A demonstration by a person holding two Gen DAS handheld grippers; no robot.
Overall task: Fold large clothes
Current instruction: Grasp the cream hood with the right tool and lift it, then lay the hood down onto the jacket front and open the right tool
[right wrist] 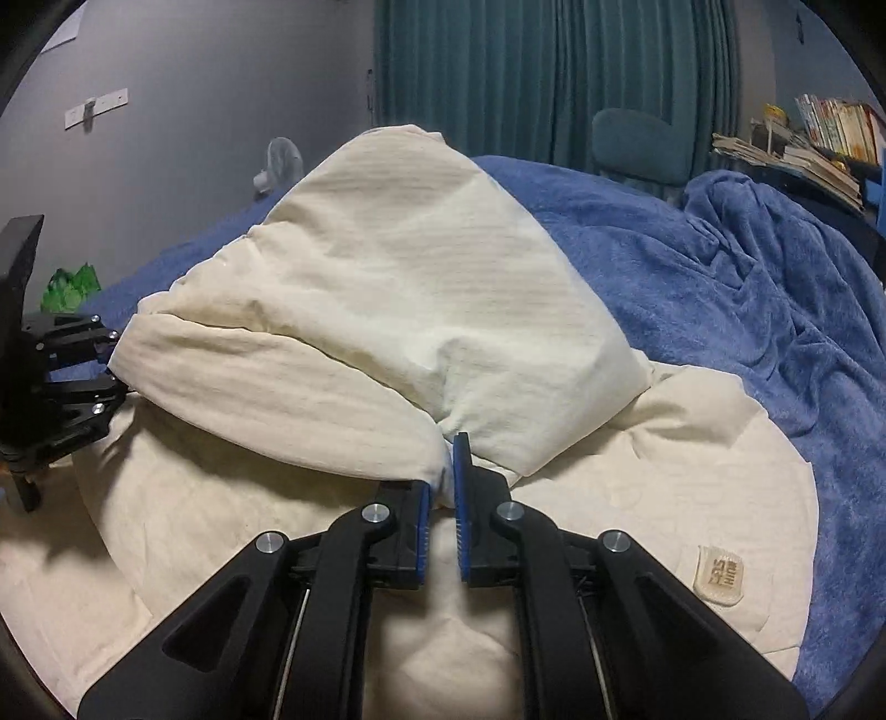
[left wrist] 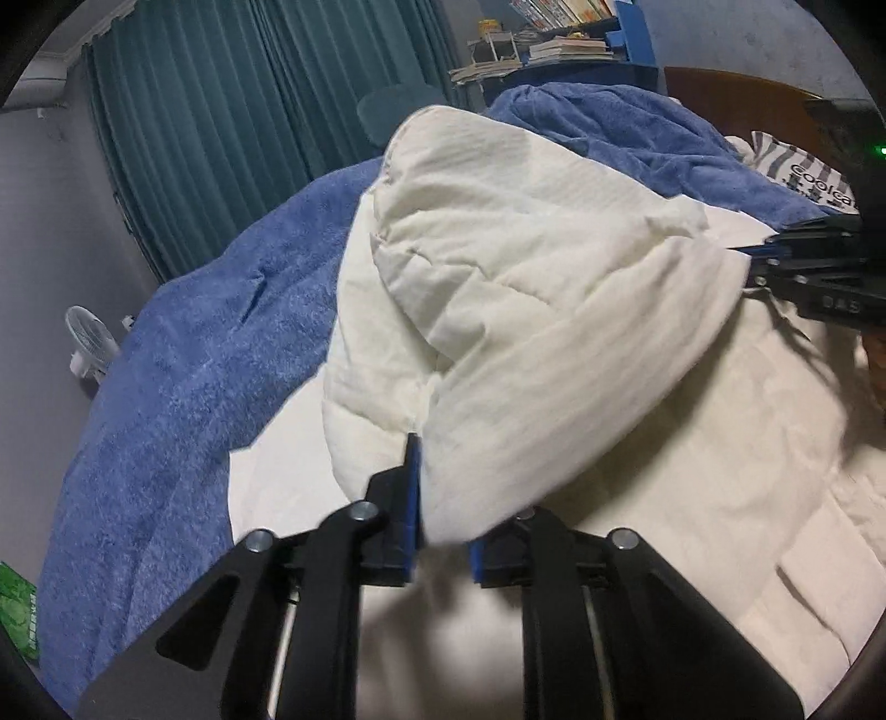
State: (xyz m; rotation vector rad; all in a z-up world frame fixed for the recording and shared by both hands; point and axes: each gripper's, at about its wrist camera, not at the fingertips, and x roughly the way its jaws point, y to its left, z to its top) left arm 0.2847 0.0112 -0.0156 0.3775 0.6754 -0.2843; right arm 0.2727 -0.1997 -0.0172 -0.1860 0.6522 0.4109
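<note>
1. We hold a cream padded garment (left wrist: pixel 526 288) over a bed covered with a blue blanket (left wrist: pixel 166 387); part of the garment lies flat on the blanket and one section is raised and doubled back over it.
2. Our left tongs (left wrist: pixel 437 498) are nearly closed, pinching one end of the raised fold's edge between blue-padded fingers (left wrist: pixel 411 487).
3. Our right tongs (right wrist: pixel 443 487) are likewise nearly closed, pinching the fold's other end.
4. A cream label patch (right wrist: pixel 719 576) shows on the flat part, toward the blanket's right side in the right wrist view.
5. Beyond the bed's far edge hang teal curtains (right wrist: pixel 554 72); a blue shelf of books (left wrist: pixel 559 33) and a small white fan (left wrist: pixel 88 338) stand nearby.
</note>
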